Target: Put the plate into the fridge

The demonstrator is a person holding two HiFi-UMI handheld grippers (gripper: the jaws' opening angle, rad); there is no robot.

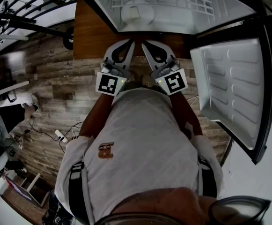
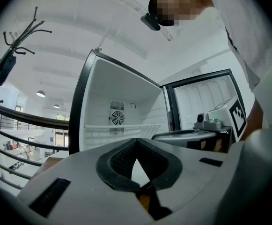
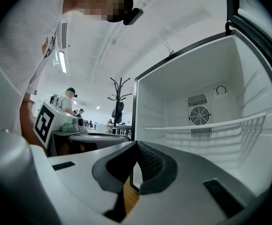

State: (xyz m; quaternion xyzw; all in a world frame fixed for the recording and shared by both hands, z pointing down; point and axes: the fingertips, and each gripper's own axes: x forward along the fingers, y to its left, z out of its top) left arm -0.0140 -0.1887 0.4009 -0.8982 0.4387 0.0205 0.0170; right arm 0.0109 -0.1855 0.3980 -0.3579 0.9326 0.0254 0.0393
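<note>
white plate (image 1: pixel 136 14) lies inside the open fridge (image 1: pixel 192 20), near its front edge. i read left tongs (image 1: pixel 130 43) and right tongs (image 1: pixel 144 43) both clenched on nothing. they sit side by side just outside the fridge, tips close together.

The fridge (image 1: pixel 187 20) is cut off — top edge, head view.

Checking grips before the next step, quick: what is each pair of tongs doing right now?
Left tongs: closed, tips together, holding nothing.
Right tongs: closed, tips together, holding nothing.
</note>
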